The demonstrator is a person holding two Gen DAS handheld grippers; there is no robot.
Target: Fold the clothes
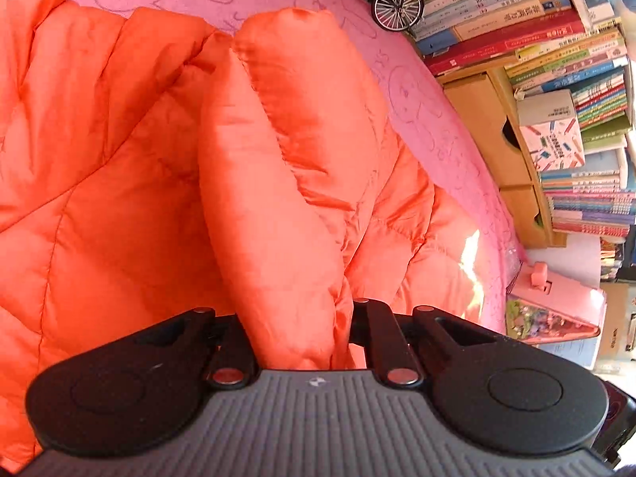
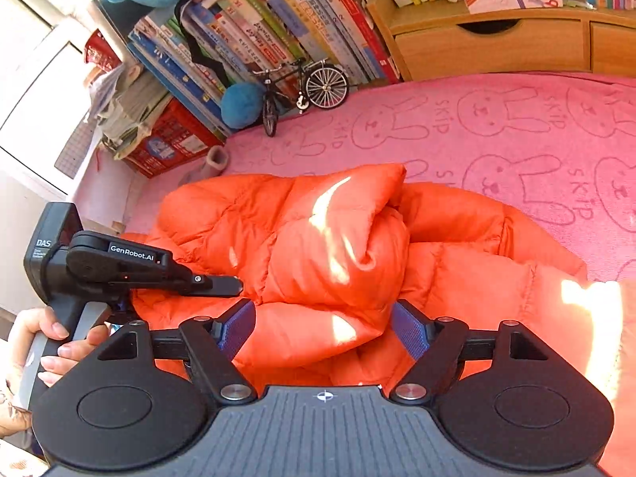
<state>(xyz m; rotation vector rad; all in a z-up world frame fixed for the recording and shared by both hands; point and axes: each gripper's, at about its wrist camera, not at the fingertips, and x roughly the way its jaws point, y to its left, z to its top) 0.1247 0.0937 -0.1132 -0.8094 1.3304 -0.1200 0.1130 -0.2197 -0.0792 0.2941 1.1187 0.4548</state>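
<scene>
Orange padded jacket (image 2: 318, 246) — sleeve (image 1: 270, 198) runs away from camera.

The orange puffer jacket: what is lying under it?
Under the orange puffer jacket lies a pink towel with rabbit drawings, showing all around it. Whether anything else lies beneath the jacket cannot be seen; the jacket covers it.

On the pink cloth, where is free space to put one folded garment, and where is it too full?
Free: pink rabbit cloth between the orange jacket and the wooden drawers. Crowded: the far left corner, with the model bicycle, blue ball and books.
</scene>
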